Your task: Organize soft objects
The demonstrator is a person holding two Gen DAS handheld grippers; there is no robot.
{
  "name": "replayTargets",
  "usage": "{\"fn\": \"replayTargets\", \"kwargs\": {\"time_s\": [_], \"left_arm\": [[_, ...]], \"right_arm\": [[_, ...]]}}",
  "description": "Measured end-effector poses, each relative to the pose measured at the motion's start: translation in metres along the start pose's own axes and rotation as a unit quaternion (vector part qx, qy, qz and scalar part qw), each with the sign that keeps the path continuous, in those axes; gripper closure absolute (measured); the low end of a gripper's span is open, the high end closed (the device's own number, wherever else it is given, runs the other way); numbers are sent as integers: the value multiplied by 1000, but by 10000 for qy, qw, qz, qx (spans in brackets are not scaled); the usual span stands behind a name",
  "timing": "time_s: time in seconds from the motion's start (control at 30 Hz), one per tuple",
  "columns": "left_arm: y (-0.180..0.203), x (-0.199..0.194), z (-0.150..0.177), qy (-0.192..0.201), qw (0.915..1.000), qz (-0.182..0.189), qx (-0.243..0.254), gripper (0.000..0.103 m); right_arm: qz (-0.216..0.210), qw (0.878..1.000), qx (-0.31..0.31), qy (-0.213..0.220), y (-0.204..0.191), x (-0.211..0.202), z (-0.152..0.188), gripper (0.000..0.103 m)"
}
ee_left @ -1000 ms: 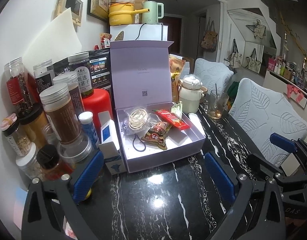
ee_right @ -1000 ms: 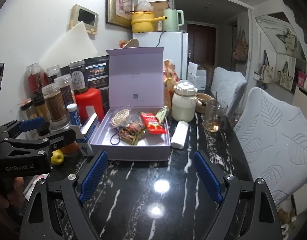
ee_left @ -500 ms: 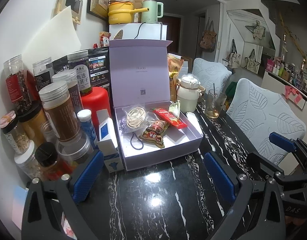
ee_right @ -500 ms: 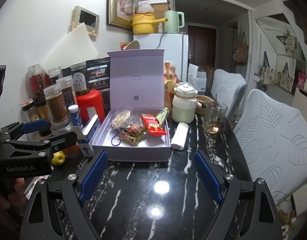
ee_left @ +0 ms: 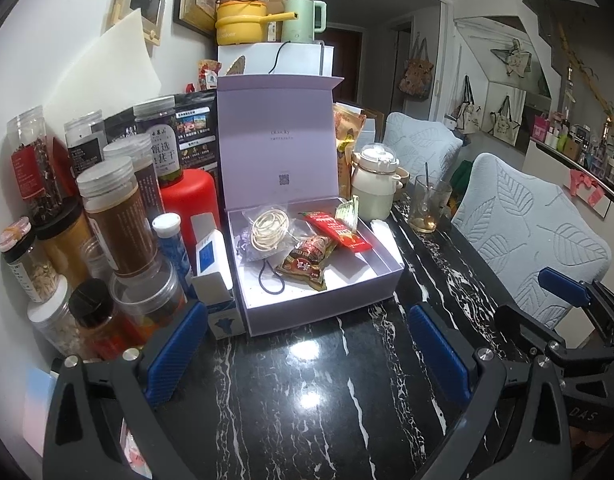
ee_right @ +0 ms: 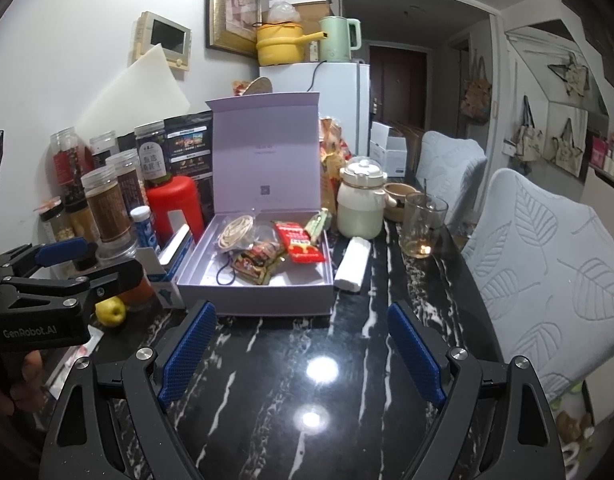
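We hold both grippers wide apart and empty above the black counter [ee_right: 267, 380]. Ahead of our left gripper [ee_left: 307, 344] and right gripper [ee_right: 301, 354] sits the open box [ee_right: 255, 296], holding snack packets [ee_right: 255, 262], a cord coil [ee_right: 235, 230] and a hair tie [ee_left: 269, 278]. A white roll [ee_right: 351, 264] lies just right of it.
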State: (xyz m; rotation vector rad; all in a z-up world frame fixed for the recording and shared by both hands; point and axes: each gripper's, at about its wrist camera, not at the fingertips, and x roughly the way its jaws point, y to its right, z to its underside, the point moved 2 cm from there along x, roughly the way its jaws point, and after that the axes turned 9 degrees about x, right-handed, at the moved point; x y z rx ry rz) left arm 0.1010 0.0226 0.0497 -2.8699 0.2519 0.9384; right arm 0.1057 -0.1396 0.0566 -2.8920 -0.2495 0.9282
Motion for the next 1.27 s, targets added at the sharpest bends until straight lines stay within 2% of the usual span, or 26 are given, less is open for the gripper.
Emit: {"fn": "replayTargets", "kwargs": {"time_s": [0.1, 0.43, 1.07, 1.27], "left_arm": [[-1, 3, 1, -64, 9999, 59, -60, 0], [-4, 4, 2, -109, 9998, -146, -96, 0], [-3, 14, 6, -249, 9995, -180, -19, 0], [-4, 23, 10, -368, 9992, 132, -116, 0]], "right_arm": [[10, 10000, 0, -12, 1, 0, 1, 14], [67, 10000, -18, -27, 1, 1, 3, 14], [163, 9997, -14, -153, 6, 9, 6, 14], [165, 9996, -12, -224, 5, 15, 9, 14]]}}
